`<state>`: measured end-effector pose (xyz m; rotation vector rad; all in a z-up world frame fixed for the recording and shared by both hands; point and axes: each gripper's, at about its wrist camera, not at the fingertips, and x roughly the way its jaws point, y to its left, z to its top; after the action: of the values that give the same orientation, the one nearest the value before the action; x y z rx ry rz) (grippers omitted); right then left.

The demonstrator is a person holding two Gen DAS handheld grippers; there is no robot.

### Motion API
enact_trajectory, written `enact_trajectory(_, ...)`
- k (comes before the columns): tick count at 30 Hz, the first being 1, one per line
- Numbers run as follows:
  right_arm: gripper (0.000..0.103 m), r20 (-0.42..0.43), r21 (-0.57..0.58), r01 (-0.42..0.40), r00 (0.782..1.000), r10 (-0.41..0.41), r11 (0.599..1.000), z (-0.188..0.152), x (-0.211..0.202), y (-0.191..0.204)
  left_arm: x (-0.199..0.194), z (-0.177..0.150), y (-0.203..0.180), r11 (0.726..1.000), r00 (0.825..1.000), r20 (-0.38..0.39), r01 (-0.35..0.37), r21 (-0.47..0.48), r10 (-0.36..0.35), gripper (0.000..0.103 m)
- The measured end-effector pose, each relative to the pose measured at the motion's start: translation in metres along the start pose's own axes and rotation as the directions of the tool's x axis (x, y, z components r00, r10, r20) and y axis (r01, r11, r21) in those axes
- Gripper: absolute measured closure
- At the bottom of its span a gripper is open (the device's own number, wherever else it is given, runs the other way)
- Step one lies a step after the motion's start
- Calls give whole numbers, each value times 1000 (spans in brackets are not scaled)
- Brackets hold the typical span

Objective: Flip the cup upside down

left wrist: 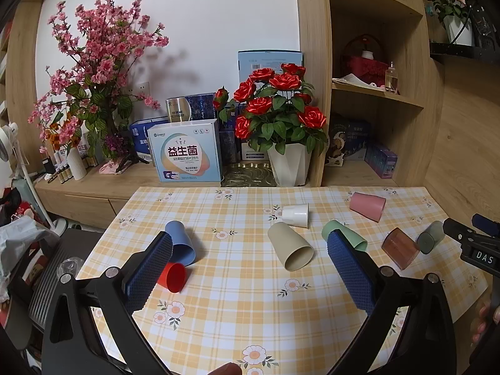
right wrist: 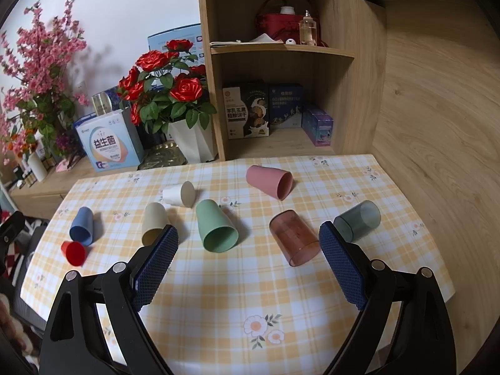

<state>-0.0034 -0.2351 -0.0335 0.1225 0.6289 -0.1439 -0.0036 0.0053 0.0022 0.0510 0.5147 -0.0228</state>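
Observation:
Several cups lie on their sides on the checked tablecloth (left wrist: 237, 309): blue (left wrist: 181, 242), red (left wrist: 173, 276), beige (left wrist: 290, 247), white (left wrist: 296, 215), green (left wrist: 343, 234), pink (left wrist: 367, 205), clear brown (left wrist: 400, 248) and clear grey (left wrist: 431, 237). They also show in the right wrist view: blue (right wrist: 82, 226), red (right wrist: 73, 252), beige (right wrist: 153, 223), white (right wrist: 179, 193), green (right wrist: 215, 226), pink (right wrist: 268, 181), brown (right wrist: 293, 239), grey (right wrist: 357, 218). My left gripper (left wrist: 250, 243) is open and empty above the table, near the beige cup. My right gripper (right wrist: 248, 232) is open and empty, near the green and brown cups.
A white pot of red roses (left wrist: 281, 118) and boxes (left wrist: 186, 153) stand on the cabinet behind the table. A wooden shelf unit (right wrist: 281, 62) stands at the back right. A wooden wall (right wrist: 437, 125) runs along the table's right edge. The right gripper's body (left wrist: 478, 250) shows at the right in the left wrist view.

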Motion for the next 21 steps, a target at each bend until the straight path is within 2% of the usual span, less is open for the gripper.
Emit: enact_trajectory(21,15,1,1,-1,1000,1,1000,-1,0,0,-4,-1,2,1000,1000,3,1,-6,-1,6)
